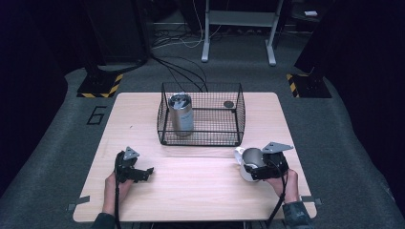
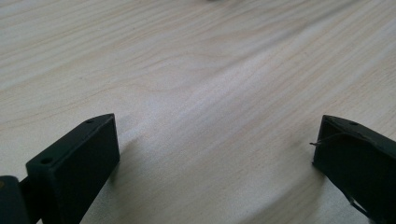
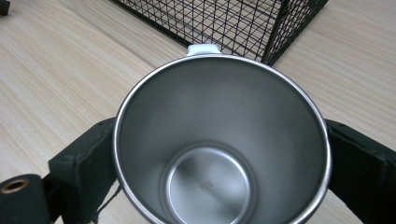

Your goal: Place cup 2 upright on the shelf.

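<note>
A white mug (image 1: 248, 160) with a steel inside (image 3: 219, 116) stands upright on the wooden table (image 1: 191, 191) at the front right, just before the basket's near right corner. My right gripper (image 1: 250, 168) is shut on it, one black jaw pressed to each side of the mug in the right gripper view (image 3: 219, 137). Its white handle tab (image 3: 204, 48) points toward the basket. At the front left my left gripper (image 1: 147, 172) rests low over bare wood, open, with nothing between its jaws (image 2: 217, 128).
A black wire basket (image 1: 200, 136) sits at the table's middle back and holds an upright steel tumbler (image 1: 181, 114) on its left and a small dark round thing (image 1: 229, 104) at its back right. Its corner (image 3: 275, 28) is close beyond the mug.
</note>
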